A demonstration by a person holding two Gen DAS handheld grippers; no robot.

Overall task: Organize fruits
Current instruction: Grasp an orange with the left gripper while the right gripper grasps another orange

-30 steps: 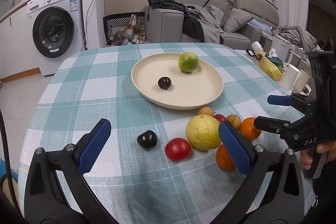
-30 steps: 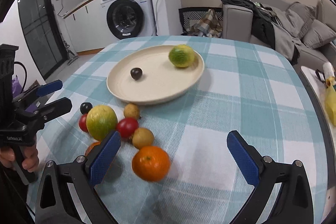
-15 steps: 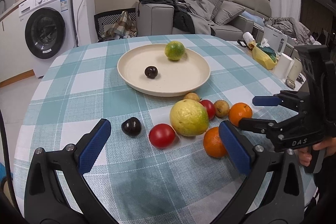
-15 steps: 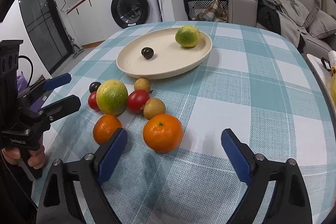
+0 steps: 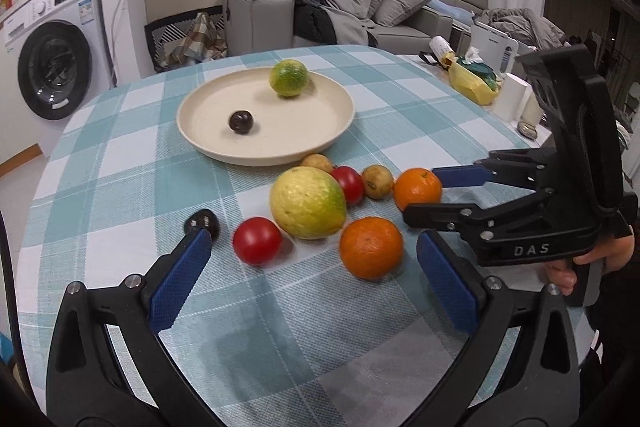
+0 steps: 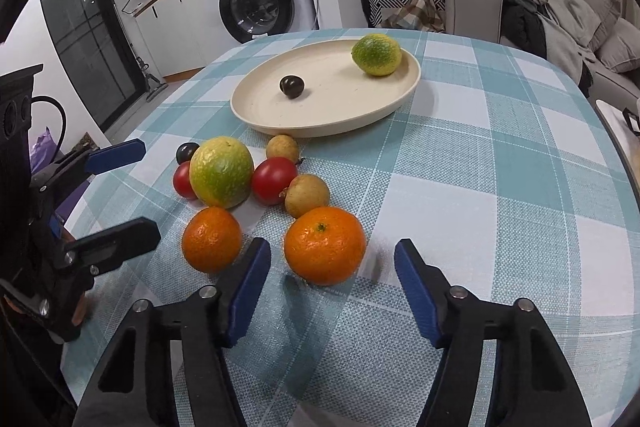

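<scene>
The right gripper (image 6: 332, 287) is sitting low over the checked counter (image 6: 500, 187) with its blue fingers (image 6: 248, 291) partly spread; they have just been closing in, and an orange (image 6: 325, 245) is lying just ahead of them, lined up with the gap, the pads not pressing on it. From the left wrist view this gripper is reaching in from the right, a hand (image 5: 580, 263) wrapped around its grip, its fingers on either side of that same orange.

The left gripper (image 5: 316, 279) is hovering with its fingers (image 5: 180, 283) spread wide and nothing pinched. A second orange (image 5: 371, 247) is lying just ahead of the gap, towards the right finger, with a red tomato (image 5: 257, 241) beside it; a dark plum (image 5: 203, 223) is peeking out just behind the left fingertip.

Beyond the oranges the loose fruit is clustering on the cloth: a large yellow-green citrus (image 6: 221, 177), another red tomato (image 6: 274, 181) touching it, and two small tan fruits (image 6: 307, 195), one of them just beside the plate rim.

Further back a cream plate (image 6: 340, 115) is resting on the counter, holding a small dark plum (image 6: 291, 87) near its middle and a green-yellow citrus (image 6: 376, 54) by its far edge.

In the background a washing machine (image 6: 260, 3) and a grey sofa (image 5: 400, 11) piled with clothes are standing.
</scene>
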